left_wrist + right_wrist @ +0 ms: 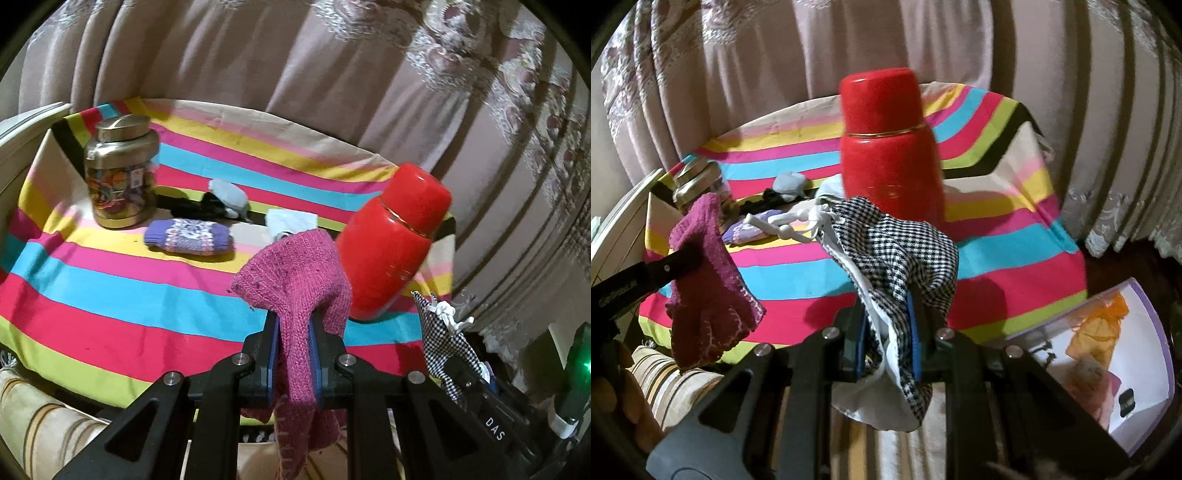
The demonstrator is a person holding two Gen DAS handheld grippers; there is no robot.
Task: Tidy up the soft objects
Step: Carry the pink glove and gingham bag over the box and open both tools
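Observation:
My left gripper [294, 325] is shut on a magenta knitted piece [295, 273], which drapes over and under its blue pads above the striped cloth [110, 295]. The same knit [705, 280] hangs at the left of the right wrist view. A black-and-white checked fabric [905, 243] with a white lining and white cord is clamped in my shut right gripper [888, 332]; it also shows at the right edge of the left wrist view as the checked fabric [439, 343]. On the cloth lie a purple patterned knitted mitten [188, 240], a pale blue soft item [229, 194], a black item [199, 210] and a white cloth [290, 221].
A red flask [391, 243] stands on the cloth just right of my left gripper; the same red flask [890, 147] is straight ahead of my right one. A gold-lidded jar [120, 170] stands far left. A white box [1108, 354] with orange fabric sits low right. Curtains hang behind.

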